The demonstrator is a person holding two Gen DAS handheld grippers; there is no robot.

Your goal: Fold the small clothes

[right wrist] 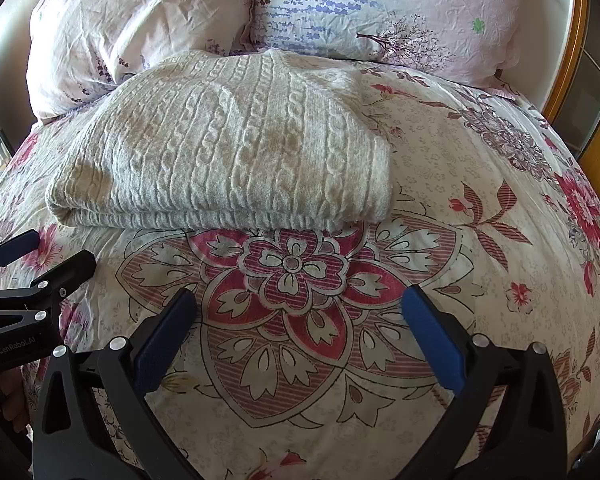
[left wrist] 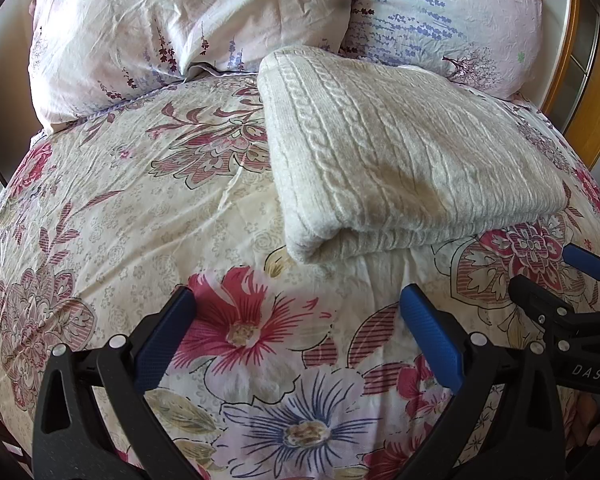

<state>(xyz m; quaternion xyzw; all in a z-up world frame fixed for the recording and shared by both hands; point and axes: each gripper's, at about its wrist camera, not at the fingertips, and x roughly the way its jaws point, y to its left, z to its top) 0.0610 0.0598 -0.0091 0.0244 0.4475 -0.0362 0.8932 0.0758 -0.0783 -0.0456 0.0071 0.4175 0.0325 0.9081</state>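
Sweater (right wrist: 228, 148): cream cable-knit, fuzzy, matt. Bedspread (left wrist: 112, 200): thin printed floral cloth, creased. Gripper fingers (left wrist: 164, 340): matt black plastic w/ textured blue pads, shiny metal rivets.

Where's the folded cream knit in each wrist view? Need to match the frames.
Left wrist: folded cream knit sits centre-right, above the right finger.
Right wrist: folded cream knit sits centre-left, above the left finger.
Shared landmark: the pillow with purple sprigs, just behind the knit in both.
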